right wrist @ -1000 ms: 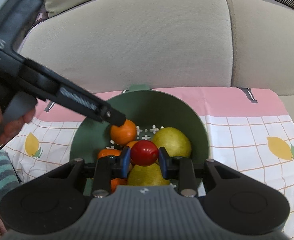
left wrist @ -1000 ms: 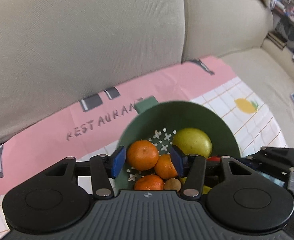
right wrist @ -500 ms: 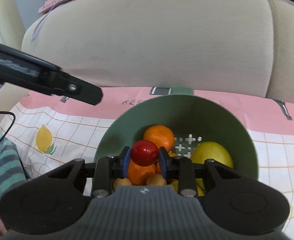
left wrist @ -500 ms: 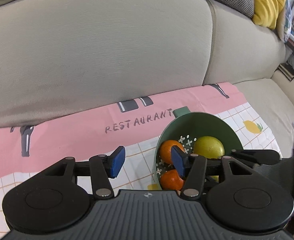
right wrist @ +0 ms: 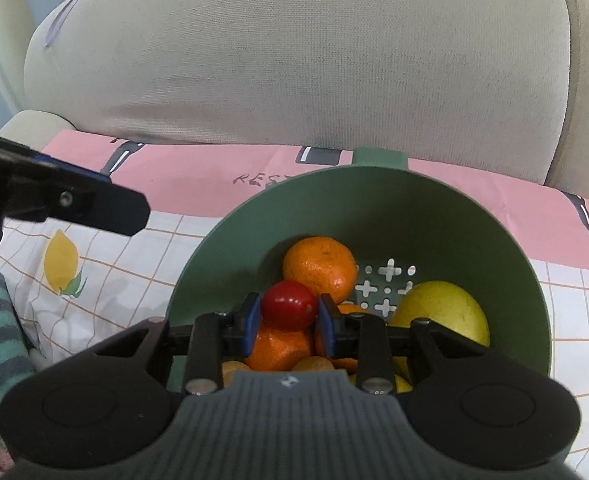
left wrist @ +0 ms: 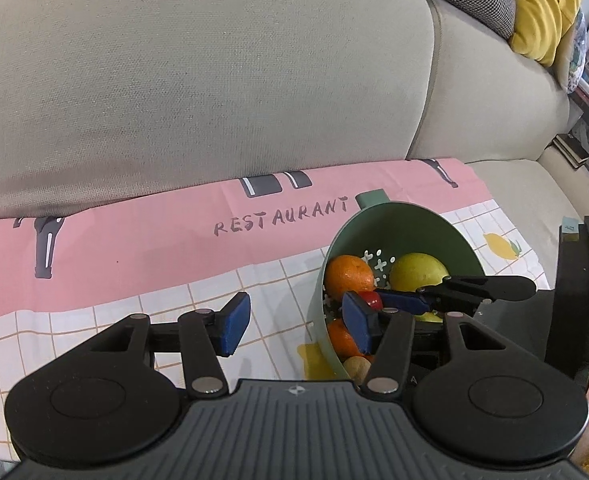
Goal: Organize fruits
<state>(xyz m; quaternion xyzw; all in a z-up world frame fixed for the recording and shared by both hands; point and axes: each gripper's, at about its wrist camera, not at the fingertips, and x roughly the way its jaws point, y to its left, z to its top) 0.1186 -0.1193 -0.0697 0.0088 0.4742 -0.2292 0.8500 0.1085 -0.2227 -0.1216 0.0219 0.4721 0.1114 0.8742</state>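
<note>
Green plastic colander bowl (right wrist: 446, 220) sits on a printed cloth (left wrist: 142, 256) spread over the seat of a beige sofa (left wrist: 198, 80). The cloth has a pink band with "RESTAURANT" lettering along the sofa back and a white grid with lemon prints nearer the cameras. The bowl has cross-shaped drain holes in its floor and a small tab handle on the far rim.

Bowl contents, right wrist view: one orange mandarin (right wrist: 319, 268) against the far left wall, a large yellow-green fruit (right wrist: 442, 312) on the right, more mandarins (right wrist: 282, 348) underneath at the near side, plus small tan-yellow fruit at the near edge, partly hidden by the claw body.

Right claw (right wrist: 289, 322): clenched on a small red round fruit (right wrist: 289, 305), blue pads pressed against its left and right sides. The fruit is held above the mandarins, inside the rim of the bowl. In the left wrist view the same claw (left wrist: 378, 300) reaches in from the right, with the red fruit (left wrist: 372, 300) visible just behind the left claw's right pad.

Left claw (left wrist: 296, 324): released, pads wide apart, nothing between them. It is just left of the bowl; its left pad (left wrist: 235, 322) is over the grid cloth, and its right pad lines up with the bowl's near left rim. Whether it touches the rim cannot be told.
</note>
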